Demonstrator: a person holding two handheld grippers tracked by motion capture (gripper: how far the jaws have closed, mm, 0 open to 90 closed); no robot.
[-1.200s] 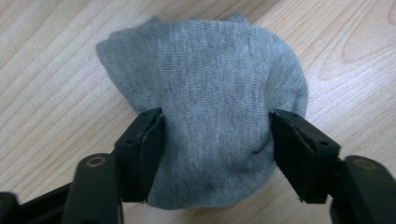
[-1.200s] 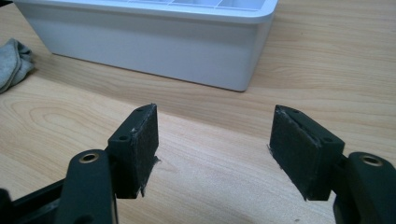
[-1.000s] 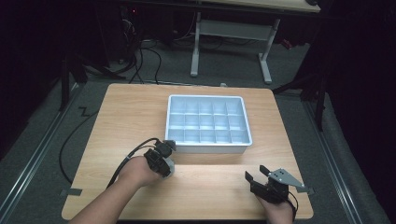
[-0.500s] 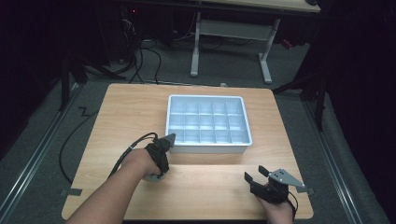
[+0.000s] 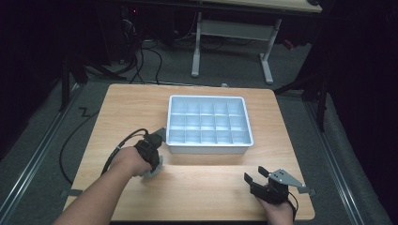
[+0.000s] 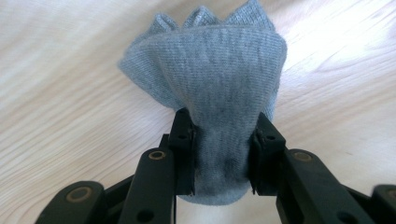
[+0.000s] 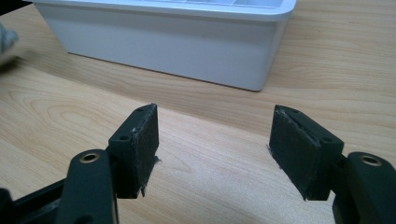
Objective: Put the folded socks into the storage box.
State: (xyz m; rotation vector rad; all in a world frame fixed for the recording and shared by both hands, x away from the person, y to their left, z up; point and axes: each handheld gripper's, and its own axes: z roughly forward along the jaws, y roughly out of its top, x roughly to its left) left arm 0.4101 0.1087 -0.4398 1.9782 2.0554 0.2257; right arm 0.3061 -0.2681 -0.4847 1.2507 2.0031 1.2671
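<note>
Since a second ago we see the left hand-held gripper [image 6: 219, 154] has dropped nearer the desk [image 5: 220, 197] (pale wood, dark room around), clamped on a grey sock [image 6: 219, 84] left of the white tray [image 5: 209, 146]. The right hand-held gripper [image 7: 215, 149] sits near-right, jaws wide apart.

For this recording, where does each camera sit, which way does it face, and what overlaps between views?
High view: above the person's side, looking forward and down on the table and white tray; both forearms and grippers enter from below.
Left gripper view: rides the left gripper, looking down at the tabletop; its jaws pinch a grey cloth.
Right gripper view: rides the right gripper, low, facing the tray's side wall; jaws apart.
Shared: high and right gripper views both show the tray; the cloth also appears from above.
</note>
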